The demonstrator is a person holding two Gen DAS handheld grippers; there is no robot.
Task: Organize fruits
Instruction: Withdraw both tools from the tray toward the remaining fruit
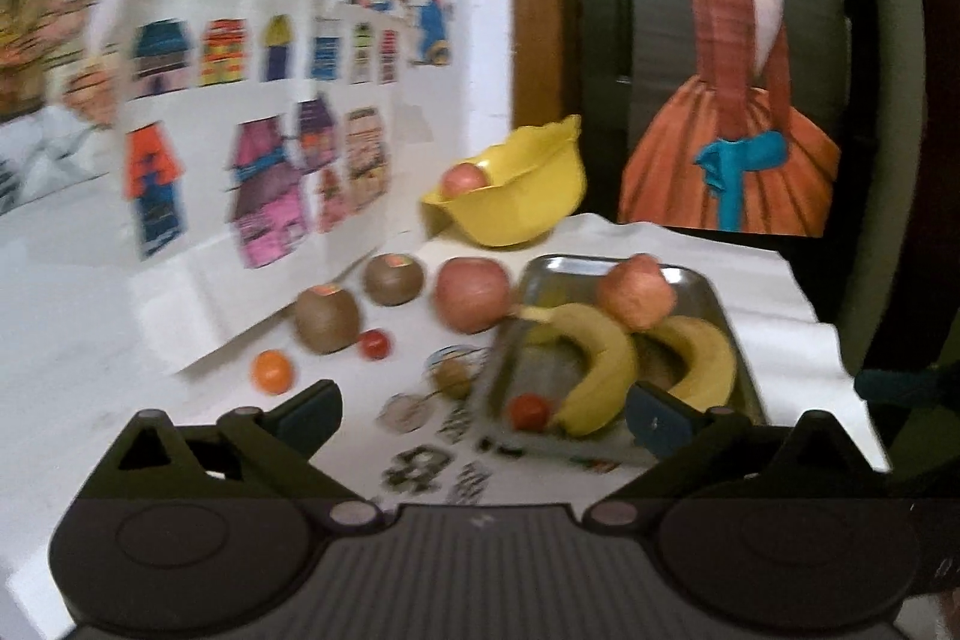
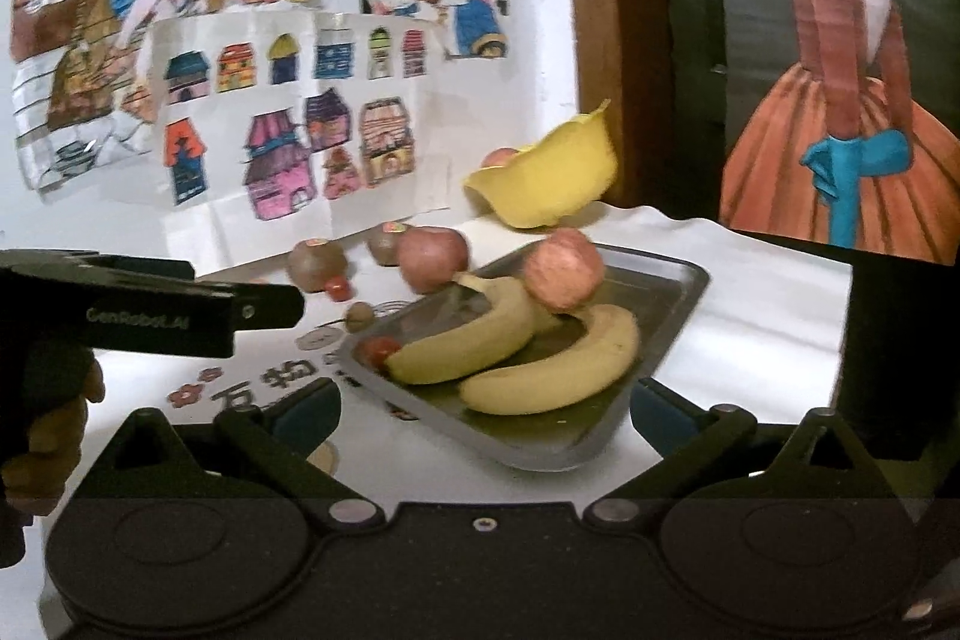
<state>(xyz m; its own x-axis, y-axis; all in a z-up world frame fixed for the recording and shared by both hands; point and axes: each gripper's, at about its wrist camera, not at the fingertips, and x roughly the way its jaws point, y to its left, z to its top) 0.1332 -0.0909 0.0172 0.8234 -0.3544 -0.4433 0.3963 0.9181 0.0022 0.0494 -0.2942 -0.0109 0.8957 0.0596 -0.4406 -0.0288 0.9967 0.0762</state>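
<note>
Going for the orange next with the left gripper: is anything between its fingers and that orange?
Nothing visible. The orange sits alone on the white table, just beyond the open left gripper; the nearest kiwi lies farther back.

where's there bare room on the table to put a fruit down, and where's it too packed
Bare cloth lies right of the metal tray, out to the table's right edge, and in front of the tray's near rim. It is crowded left of the tray, around the kiwis, the loose apple and the small orange fruit. The tray itself is filled by bananas.

Black left gripper (image 2: 264,307), "GenRobot.AI" lettering; blue-padded jaws.
</note>
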